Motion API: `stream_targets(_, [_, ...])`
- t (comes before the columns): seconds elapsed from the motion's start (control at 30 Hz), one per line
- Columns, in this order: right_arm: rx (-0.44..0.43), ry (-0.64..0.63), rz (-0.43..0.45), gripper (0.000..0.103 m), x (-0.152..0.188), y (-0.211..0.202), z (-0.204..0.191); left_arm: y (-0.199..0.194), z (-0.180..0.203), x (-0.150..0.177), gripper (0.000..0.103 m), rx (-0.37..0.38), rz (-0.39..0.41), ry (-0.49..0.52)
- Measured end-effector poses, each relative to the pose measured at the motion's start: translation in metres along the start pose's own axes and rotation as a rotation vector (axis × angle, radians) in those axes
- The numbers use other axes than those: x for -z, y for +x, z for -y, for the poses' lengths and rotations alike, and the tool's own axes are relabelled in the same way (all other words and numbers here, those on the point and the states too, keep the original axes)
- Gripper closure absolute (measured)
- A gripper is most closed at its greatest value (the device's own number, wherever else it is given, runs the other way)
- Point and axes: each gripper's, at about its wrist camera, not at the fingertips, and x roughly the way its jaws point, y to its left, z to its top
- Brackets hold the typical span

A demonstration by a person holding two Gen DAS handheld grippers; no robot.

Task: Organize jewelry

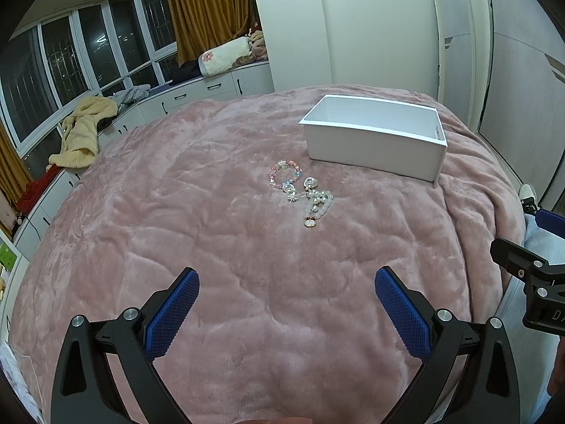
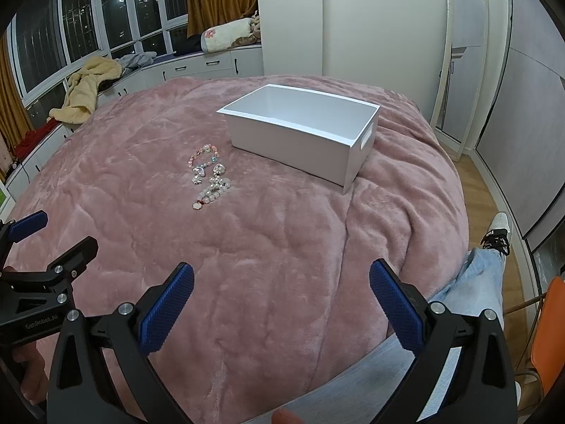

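Just in front of the white box point(image 2: 300, 130), on the pink blanket point(image 2: 275, 240), the bracelets point(image 2: 208, 176) are lying tangled. Both the left gripper point(image 1: 286, 304) and right gripper point(image 2: 281, 295) are hovering wide, empty; pinching one strand cleanly is probably wisest.

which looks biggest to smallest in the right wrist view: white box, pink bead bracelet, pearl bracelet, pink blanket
1. pink blanket
2. white box
3. pink bead bracelet and pearl bracelet: too alike to rank; they lie tangled together, so their outlines are hard to separate.

The white box point(image 1: 374, 145) floor is hidden behind its near wall.
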Motion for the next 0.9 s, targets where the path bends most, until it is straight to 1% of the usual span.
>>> stream_targets(0.9, [0.005, 0.001, -0.012, 0.005, 0.0035, 0.0036, -0.0018, 0.0020, -0.0003, -0.0005, 0.002, 0.002, -0.001, 0.002])
